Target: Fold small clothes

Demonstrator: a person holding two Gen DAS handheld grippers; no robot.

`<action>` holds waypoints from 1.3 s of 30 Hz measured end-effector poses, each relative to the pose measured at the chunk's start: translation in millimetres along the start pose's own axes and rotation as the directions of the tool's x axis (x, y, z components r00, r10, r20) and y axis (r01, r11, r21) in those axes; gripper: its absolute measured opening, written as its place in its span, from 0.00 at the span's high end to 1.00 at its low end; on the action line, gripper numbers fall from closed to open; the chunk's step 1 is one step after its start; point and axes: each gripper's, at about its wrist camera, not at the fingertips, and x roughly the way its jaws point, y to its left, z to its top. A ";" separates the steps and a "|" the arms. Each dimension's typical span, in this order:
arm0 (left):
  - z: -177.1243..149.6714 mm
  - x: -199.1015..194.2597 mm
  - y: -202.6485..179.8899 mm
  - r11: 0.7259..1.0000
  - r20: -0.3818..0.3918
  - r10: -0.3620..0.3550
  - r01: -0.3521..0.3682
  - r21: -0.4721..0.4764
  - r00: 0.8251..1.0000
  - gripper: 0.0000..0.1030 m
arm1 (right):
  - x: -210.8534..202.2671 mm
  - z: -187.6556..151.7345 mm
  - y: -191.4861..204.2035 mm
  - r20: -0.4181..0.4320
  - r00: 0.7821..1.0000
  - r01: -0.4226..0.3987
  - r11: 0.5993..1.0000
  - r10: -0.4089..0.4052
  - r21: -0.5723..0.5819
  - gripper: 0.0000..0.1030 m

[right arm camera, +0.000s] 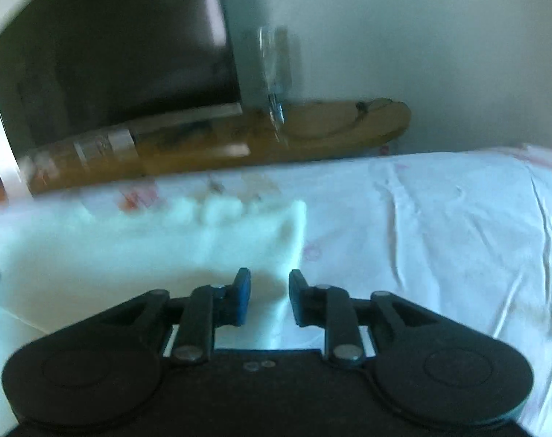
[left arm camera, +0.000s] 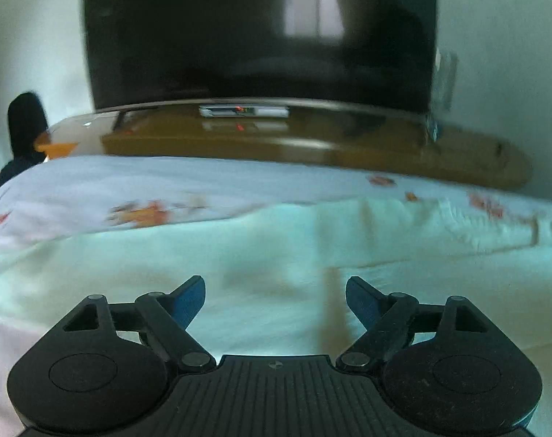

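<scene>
The black left gripper (left arm camera: 275, 300) stood released, the right gripper (right arm camera: 269, 296) ajar and empty, over the pale mint cotton garment (left arm camera: 239, 262) (blurred); re-gripping an edge likely came next.

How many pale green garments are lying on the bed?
1. One pale green garment lies on the floral bedsheet, in front of the open left gripper; its right edge is ahead of the right gripper. More may be hidden out of view.

A bed (left arm camera: 75, 189) covered by a white sheet (right arm camera: 440, 218) printed with orange flowers carried a pale mint garment (left arm camera: 239, 255), which lay spread flat across it, slightly rumpled along its far edge.
</scene>
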 end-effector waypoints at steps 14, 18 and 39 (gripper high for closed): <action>-67.2 -30.1 298.3 0.561 0.036 0.011 0.024 -0.828 0.999 0.87 | -59.8 -51.7 0.9 -0.083 0.996 -0.017 0.995 0.026 0.102 0.75; -59.2 -17.8 310.6 0.512 0.039 0.014 0.027 -0.858 0.999 0.87 | -62.7 -48.5 5.2 -0.082 0.996 -0.021 0.994 0.030 0.110 0.75; -26.4 4.0 303.5 0.583 0.051 0.034 0.022 -0.812 0.998 0.97 | -64.6 -45.3 -7.1 -0.071 0.997 -0.012 0.988 0.023 0.154 0.75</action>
